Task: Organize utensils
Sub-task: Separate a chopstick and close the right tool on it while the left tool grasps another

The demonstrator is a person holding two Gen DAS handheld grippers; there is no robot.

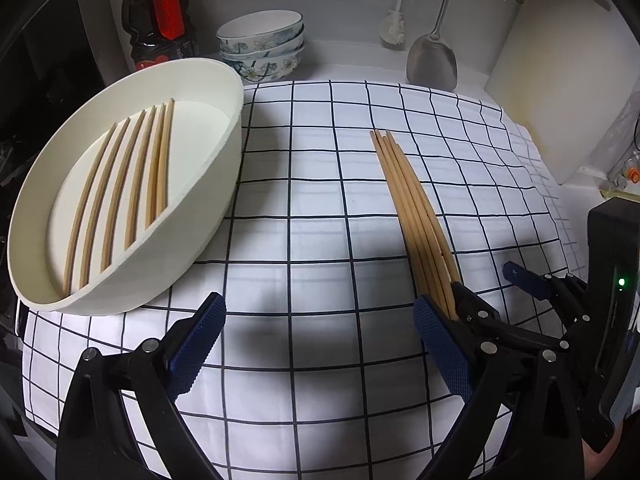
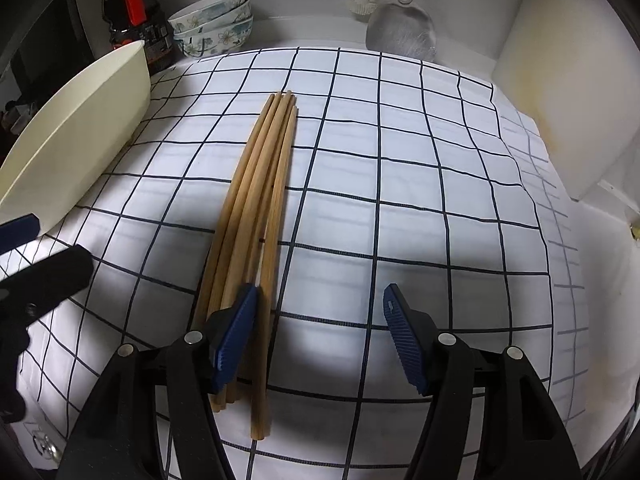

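Looking down over the checked cloth [image 1: 320,184] that covers the tabletop, I have both claws low above it. My left claw [image 1: 316,344] is spread wide with nothing between its blue pads, hanging over bare cloth just near of the cream oval tray [image 1: 224,92]. That tray sits at the left, partly on the cloth, and six chopsticks in the tray [image 1: 132,184] lie side by side across its floor, running near to far.

The loose bundle of chopsticks [image 2: 260,208] lies on the cloth right of the tray and well apart from it, tips fanned slightly at the far end. My right claw [image 2: 320,340] is also spread, its jaws not pressing on anything. Its left pad [image 2: 236,340] sits over the near end of the bundle, with most of the sticks passing to its left and one stick showing just inside the gap; I cannot tell whether the pad touches the wood. The space toward the other pad is bare cloth. From the left wrist view the right claw shows at the bundle's near end.

At the far edge stand a dark sauce bottle [image 1: 160,20] with a red handle, a stack of flowered bowls [image 1: 262,46], a metal spatula [image 1: 432,60] and a white brush [image 1: 394,32]. A white cutting board [image 1: 560,80] leans at the far right.
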